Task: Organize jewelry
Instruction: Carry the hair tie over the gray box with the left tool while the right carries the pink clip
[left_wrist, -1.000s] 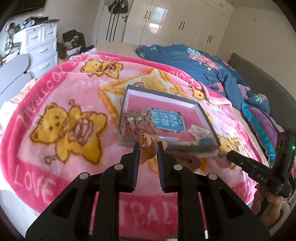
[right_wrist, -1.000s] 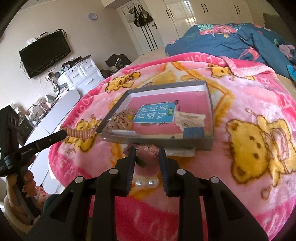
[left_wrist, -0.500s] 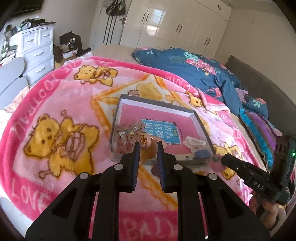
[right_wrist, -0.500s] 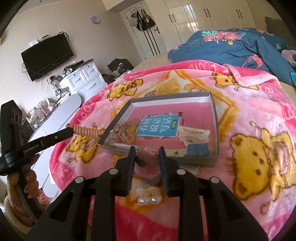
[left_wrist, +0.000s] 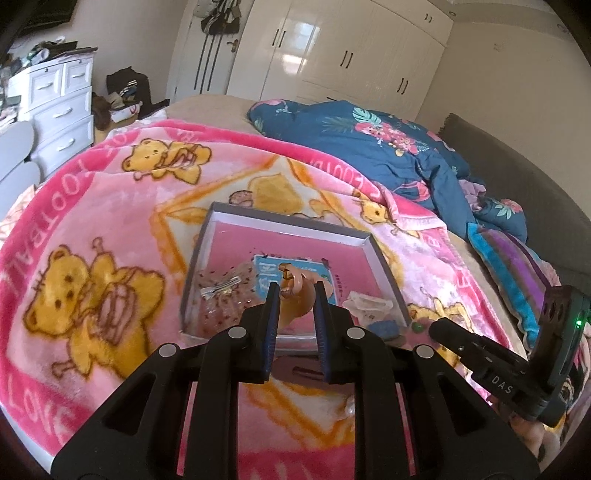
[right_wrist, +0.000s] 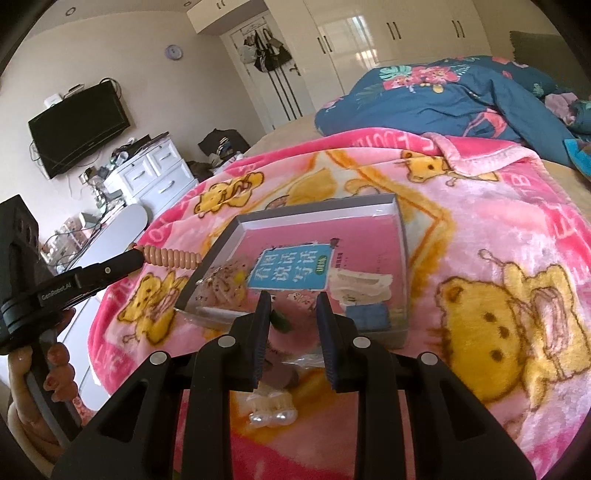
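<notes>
While clamped: ribbed coil hair tie (right_wrist: 172, 258) (glossy)

The box's (right_wrist: 400, 236) far half lies bare and open from above, while a booklet (right_wrist: 291, 271), beaded pouch (right_wrist: 225, 286) and white clips (right_wrist: 360, 286) crowd its near half. Toward the bed's head, the heaped blue duvet (left_wrist: 388, 147) blocks passage; the blanket (left_wrist: 110, 206) left of the box lies flat and free.

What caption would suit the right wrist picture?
Right hand-held gripper carries a pink item with a green bit toward the grey box on a teddy-bear blanket.
</notes>
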